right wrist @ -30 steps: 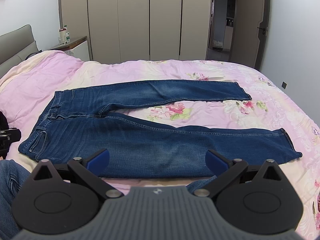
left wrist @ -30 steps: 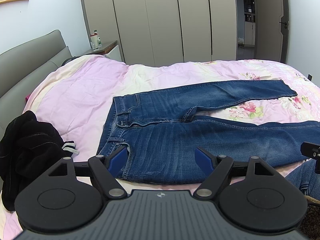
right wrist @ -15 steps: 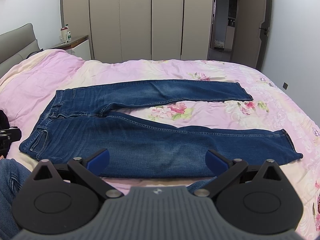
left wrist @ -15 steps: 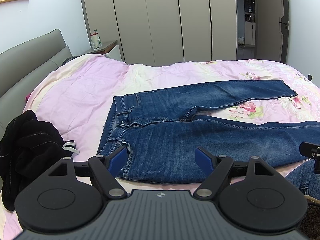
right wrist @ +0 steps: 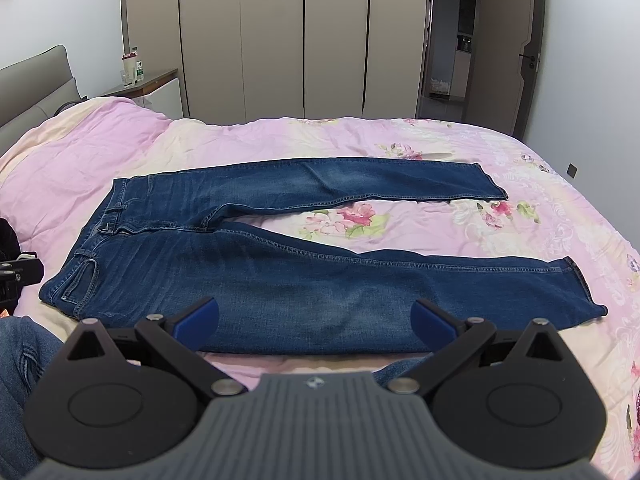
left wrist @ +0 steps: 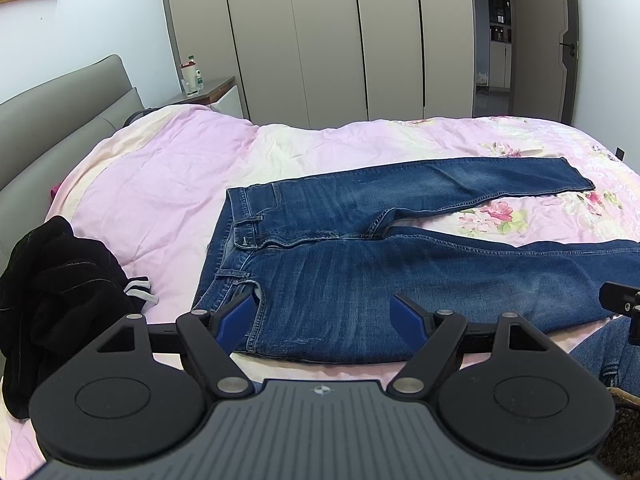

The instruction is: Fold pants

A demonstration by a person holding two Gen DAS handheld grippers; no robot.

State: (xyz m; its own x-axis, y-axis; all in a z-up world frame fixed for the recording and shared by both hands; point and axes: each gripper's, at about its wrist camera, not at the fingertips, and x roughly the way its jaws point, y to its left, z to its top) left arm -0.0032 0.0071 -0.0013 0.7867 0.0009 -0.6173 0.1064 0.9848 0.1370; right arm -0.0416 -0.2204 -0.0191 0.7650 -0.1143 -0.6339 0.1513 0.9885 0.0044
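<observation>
Blue jeans (left wrist: 360,264) lie flat on the pink bed, waistband to the left, both legs spread apart toward the right; they also show in the right wrist view (right wrist: 280,264). My left gripper (left wrist: 326,316) is open and empty, held over the near edge of the jeans by the waist and hip. My right gripper (right wrist: 316,316) is open and empty, held over the near edge of the nearer leg, around the thigh and knee. Neither gripper touches the denim.
A pink floral duvet (right wrist: 400,136) covers the bed. A black garment (left wrist: 56,292) is heaped at the near left. A grey headboard (left wrist: 60,120) and a nightstand with bottles (left wrist: 200,88) stand left. Wardrobe doors (right wrist: 272,40) line the far wall. The person's denim-clad leg (right wrist: 20,352) is at the near edge.
Both views have shifted very slightly; the jeans have not moved and both grippers stay open.
</observation>
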